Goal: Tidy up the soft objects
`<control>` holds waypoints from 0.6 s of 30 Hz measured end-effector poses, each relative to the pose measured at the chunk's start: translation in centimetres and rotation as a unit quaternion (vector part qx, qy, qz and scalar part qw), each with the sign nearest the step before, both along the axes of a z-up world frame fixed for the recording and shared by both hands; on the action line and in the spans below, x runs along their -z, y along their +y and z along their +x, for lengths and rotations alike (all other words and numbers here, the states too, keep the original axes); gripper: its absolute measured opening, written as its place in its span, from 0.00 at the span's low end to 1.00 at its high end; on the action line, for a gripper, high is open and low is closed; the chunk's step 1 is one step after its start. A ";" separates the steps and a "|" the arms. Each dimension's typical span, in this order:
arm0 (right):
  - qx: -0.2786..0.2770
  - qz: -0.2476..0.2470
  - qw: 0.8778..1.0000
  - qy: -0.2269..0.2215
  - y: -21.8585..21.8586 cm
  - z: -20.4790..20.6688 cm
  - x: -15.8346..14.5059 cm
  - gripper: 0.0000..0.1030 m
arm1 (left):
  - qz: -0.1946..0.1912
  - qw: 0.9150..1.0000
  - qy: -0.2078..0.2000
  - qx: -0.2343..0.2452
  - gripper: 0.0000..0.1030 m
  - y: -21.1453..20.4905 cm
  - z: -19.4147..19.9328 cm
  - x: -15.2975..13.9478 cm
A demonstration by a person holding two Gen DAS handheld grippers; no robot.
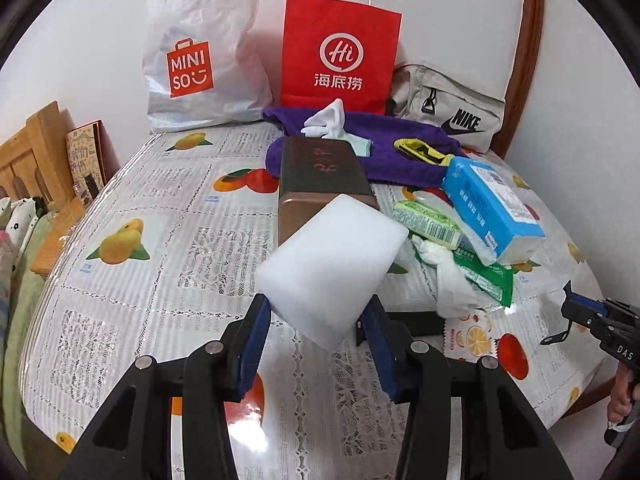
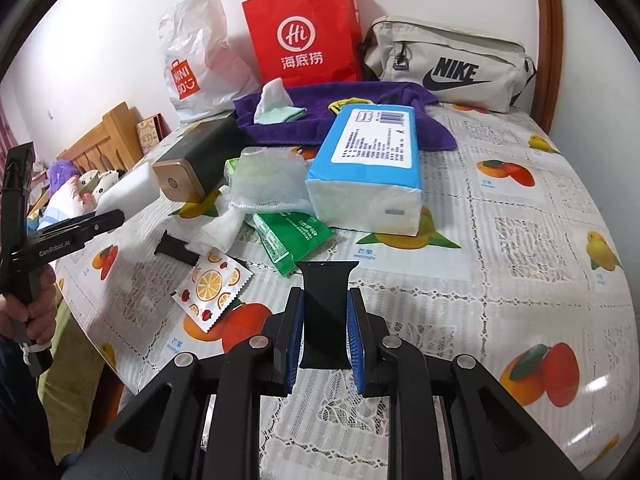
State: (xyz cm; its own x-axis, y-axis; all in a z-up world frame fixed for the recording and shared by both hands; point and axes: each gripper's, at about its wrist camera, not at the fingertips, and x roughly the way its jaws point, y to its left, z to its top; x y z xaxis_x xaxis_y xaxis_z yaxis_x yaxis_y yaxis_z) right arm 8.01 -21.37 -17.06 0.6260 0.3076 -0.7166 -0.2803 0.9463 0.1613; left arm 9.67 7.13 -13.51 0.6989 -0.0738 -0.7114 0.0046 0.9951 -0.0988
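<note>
Gripping a white sponge block point(image 1: 332, 268), the left tool point(image 1: 316, 316) hovers above the worktop point(image 1: 160, 280); the right tool point(image 2: 325, 316) clamps a black strap point(image 2: 325, 308).

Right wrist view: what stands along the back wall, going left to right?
White Miniso plastic bag → red paper bag → beige Nike pouch.
</note>
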 end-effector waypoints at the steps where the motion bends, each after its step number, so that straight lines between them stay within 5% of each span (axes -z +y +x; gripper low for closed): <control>1: 0.002 0.002 1.000 -0.001 -0.1 -0.1 -0.2 0.20 | -0.002 1.000 -0.002 0.000 0.44 0.0 -0.2 -0.2; 18: 0.000 0.019 0.999 -0.036 -0.4 0.2 -4.4 0.20 | -0.020 0.999 -0.030 -0.006 0.44 -0.9 -0.2 -5.0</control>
State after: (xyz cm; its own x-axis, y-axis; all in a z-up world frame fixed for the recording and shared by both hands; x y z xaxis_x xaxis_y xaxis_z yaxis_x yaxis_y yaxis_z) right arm 8.18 -21.81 -12.63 0.6753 0.3339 -0.6576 -0.2917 0.9399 0.1777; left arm 9.49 6.24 -8.51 0.7412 -0.0916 -0.6650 -0.0012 0.9905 -0.1378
